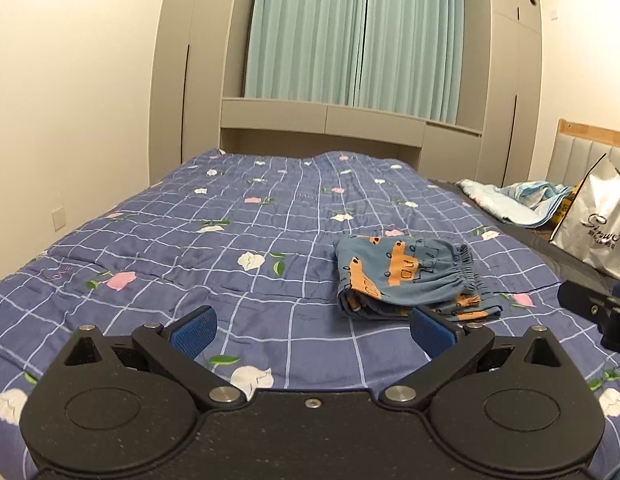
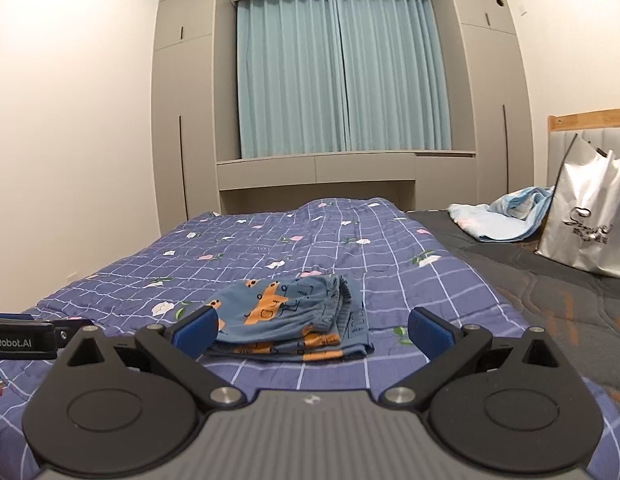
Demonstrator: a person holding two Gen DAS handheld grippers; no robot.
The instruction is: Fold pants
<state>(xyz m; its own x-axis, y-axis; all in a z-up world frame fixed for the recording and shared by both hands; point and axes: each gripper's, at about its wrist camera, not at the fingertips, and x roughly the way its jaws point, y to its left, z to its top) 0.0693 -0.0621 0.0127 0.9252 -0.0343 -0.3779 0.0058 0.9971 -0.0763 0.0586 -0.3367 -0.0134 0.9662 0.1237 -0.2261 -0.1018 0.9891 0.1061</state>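
Observation:
Small blue pants [image 1: 406, 276] with orange vehicle prints lie folded into a compact stack on the blue checked floral quilt [image 1: 189, 240]. In the right wrist view the same pants [image 2: 289, 320] rest just beyond and between the fingers. My left gripper [image 1: 312, 334] hovers open over the quilt, the pants ahead and to its right, nothing between its blue pads. My right gripper [image 2: 312, 334] is open too, held just short of the pants' near edge without touching them. The right gripper's body [image 1: 598, 308] shows at the left view's right edge.
A white shopping bag [image 2: 586, 224] and a crumpled light blue cloth [image 2: 506, 216] sit on the dark grey mattress [image 2: 550, 296] at the right. Grey wardrobes [image 2: 181, 128] and teal curtains [image 2: 342, 76] stand behind the bed. Open quilt stretches left of the pants.

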